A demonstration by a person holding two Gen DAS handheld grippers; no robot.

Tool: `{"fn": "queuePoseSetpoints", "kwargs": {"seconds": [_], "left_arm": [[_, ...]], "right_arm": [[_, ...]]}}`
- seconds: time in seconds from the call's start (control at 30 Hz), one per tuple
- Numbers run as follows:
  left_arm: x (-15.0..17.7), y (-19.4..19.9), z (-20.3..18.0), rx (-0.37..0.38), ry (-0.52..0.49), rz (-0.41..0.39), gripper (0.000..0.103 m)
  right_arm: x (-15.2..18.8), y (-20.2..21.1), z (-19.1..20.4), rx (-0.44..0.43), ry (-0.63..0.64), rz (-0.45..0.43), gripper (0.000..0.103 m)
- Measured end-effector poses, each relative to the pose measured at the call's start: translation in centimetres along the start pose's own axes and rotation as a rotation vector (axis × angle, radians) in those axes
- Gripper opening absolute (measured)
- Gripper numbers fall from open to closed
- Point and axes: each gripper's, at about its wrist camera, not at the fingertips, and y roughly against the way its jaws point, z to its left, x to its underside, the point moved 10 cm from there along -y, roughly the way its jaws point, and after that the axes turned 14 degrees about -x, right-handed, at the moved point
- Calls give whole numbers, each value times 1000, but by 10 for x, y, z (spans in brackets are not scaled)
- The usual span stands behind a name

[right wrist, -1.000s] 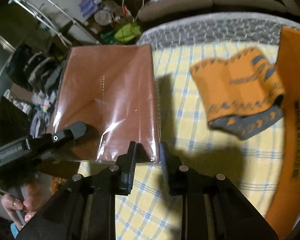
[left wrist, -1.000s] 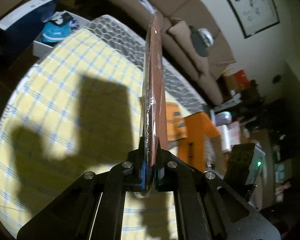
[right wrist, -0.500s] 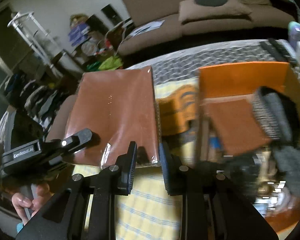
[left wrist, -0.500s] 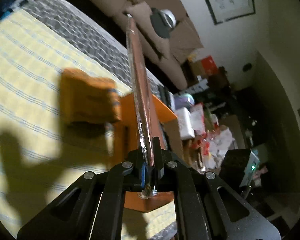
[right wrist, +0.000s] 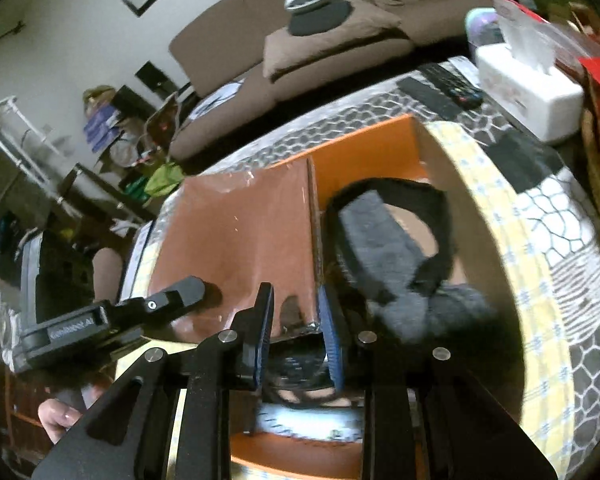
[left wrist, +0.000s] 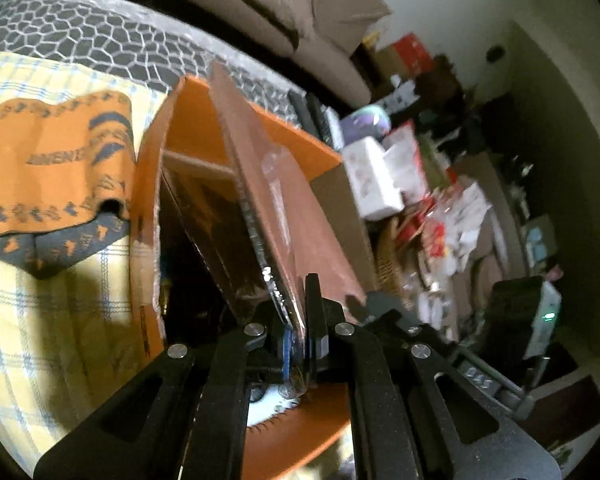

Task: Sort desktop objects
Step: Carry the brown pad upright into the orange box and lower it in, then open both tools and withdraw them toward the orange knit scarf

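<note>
My left gripper (left wrist: 298, 344) is shut on the edge of a flat brown plastic-wrapped notebook (left wrist: 284, 200) and holds it upright and tilted over the open orange box (left wrist: 148, 208). In the right wrist view the notebook (right wrist: 240, 240) stands at the left inner wall of the orange box (right wrist: 364, 148). My right gripper (right wrist: 296, 320) is open with its jaws on either side of the notebook's lower corner, not clamped. A grey and black fuzzy item (right wrist: 384, 240) lies in the box. An orange patterned cloth (left wrist: 56, 176) lies on the yellow checked tablecloth (left wrist: 40, 340).
A white tissue box (right wrist: 528, 88) and remote controls (right wrist: 440, 88) sit beyond the orange box on the grey patterned mat. A brown sofa (right wrist: 320, 40) stands behind the table. Cluttered boxes and bags (left wrist: 420, 184) fill the right side.
Both grippers swung right with the notebook, from above the tablecloth to over the orange box. The notebook's lower end now sits inside the box. The right gripper's jaws have spread wider.
</note>
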Motion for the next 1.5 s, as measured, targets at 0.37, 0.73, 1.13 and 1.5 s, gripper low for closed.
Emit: {"fn": "queuePoseSetpoints", "kwargs": {"seconds": [0.37, 0.73, 1.13, 1.5], "left_arm": [[-2, -18, 12, -106, -45, 1, 12], [-14, 35, 32, -193, -11, -95, 46], [9, 70, 38, -307, -71, -123, 63], [10, 112, 130, -423, 45, -159, 90]], "right_arm": [[15, -8, -18, 75, 27, 58, 24], [14, -12, -24, 128, 35, 67, 24], [-3, 9, -1, 122, 69, -9, 39], [-2, -22, 83, -17, 161, 3, 77]]}}
